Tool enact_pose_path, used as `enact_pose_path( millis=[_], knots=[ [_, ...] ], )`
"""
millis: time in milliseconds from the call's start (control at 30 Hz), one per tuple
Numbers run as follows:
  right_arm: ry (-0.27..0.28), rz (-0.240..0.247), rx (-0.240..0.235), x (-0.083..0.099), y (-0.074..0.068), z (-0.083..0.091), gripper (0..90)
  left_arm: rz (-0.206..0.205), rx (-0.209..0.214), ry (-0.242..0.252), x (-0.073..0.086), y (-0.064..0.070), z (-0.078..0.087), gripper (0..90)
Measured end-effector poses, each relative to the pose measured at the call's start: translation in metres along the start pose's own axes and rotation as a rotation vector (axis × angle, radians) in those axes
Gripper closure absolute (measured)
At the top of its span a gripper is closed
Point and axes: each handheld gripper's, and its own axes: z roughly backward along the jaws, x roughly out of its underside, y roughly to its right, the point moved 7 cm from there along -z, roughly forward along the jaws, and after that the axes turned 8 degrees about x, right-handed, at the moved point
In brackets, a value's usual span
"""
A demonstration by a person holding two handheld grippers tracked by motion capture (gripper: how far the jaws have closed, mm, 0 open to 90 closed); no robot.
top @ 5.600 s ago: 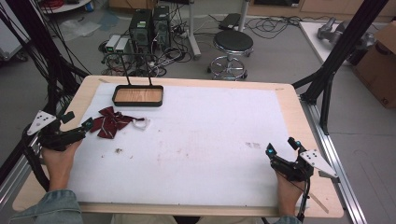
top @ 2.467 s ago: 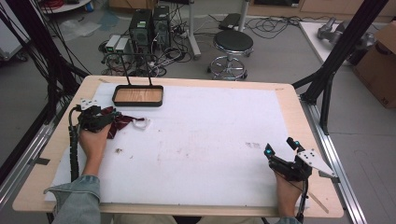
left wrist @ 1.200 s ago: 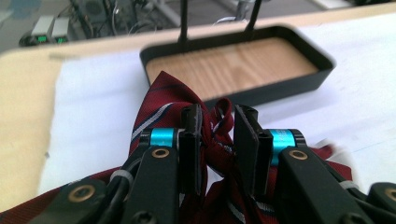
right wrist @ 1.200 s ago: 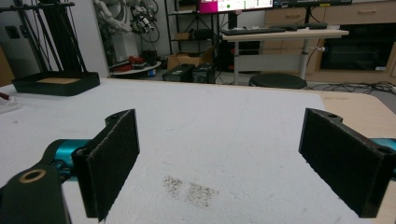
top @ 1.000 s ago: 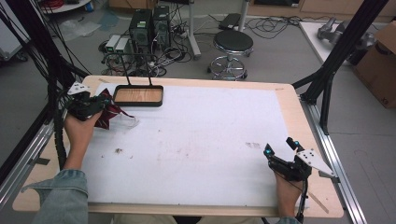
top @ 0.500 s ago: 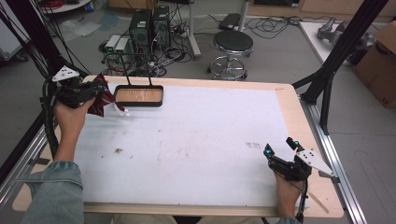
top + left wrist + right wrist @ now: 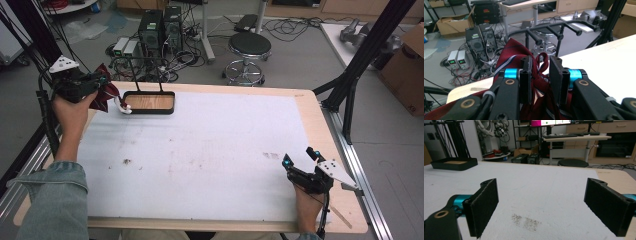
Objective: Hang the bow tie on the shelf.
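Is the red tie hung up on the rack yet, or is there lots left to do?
Partly done. The red striped tie is off the table, lifted and pinched in the left hand-held gripper. It is held near the black rack but not on a peg yet, so the hanging is left. The right hand-held gripper rests open over the white table.

High view: overhead, facing forward and down across the whole table. Gripper views: low, close, sighting out between own jaws. Shared by all three: black rack beyond the jaws.
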Motion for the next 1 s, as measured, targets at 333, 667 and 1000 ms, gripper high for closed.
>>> enact_pose_path(
  millis=[333,667,1000],
  knots=[
    [-0.003,0.001,-0.003,0.0,0.0,-0.001,11.4,-0.026,0.02,0.005,-0.016,-0.001,-0.008,71.9],
    [-0.013,0.007,-0.005,0.001,-0.001,0.0,11.4,-0.042,0.046,-0.003,-0.026,-0.002,-0.023,71.9],
    [-0.011,-0.002,0.003,0.002,0.0,0.0,11.4,-0.043,0.063,-0.007,-0.029,-0.008,-0.032,71.9]
  ],
)
